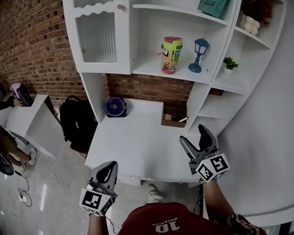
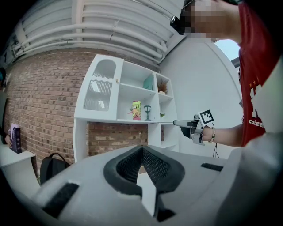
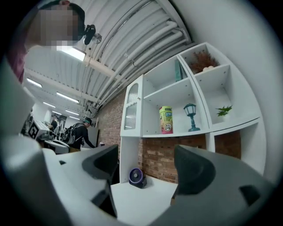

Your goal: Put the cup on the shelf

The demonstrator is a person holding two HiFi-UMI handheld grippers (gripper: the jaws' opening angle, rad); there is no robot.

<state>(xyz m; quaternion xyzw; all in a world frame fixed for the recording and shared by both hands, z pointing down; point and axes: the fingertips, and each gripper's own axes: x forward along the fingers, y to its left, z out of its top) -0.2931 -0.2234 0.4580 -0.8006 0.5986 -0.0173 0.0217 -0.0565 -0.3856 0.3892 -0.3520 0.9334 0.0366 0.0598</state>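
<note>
Cup (image 1: 171, 54), yellow-green with a pink lid, stood upright on the middle shelf (image 1: 148, 67) of the white shelf unit (image 1: 133, 32), upper centre of the head view. A blue lantern figure (image 1: 199, 55) stood just right of it on the same shelf, not touching. A small potted plant (image 1: 229, 64) sat in the next compartment to the right, and a teal box (image 1: 213, 5) was on the shelf above. My right gripper (image 1: 197, 139) was at lower right of the head view, over the right edge of the white desk (image 1: 136, 143). Its jaws were spread wide with nothing between them, and its own view showed only the desk and shelf unit far beyond the pads. My left gripper (image 1: 106, 173) was at lower centre-left, near the front edge of the desk. Its jaws were pressed together at the tips and empty. Both grippers were well apart from the cup. A purple fan (image 1: 116, 107) sat at the back left of the desk, under the shelf unit. A black backpack (image 1: 78, 122) was on the floor left of the desk, against the brick wall (image 1: 29, 43). A ribbed-glass cabinet door (image 1: 97, 36) closed the unit's left compartment.
</note>
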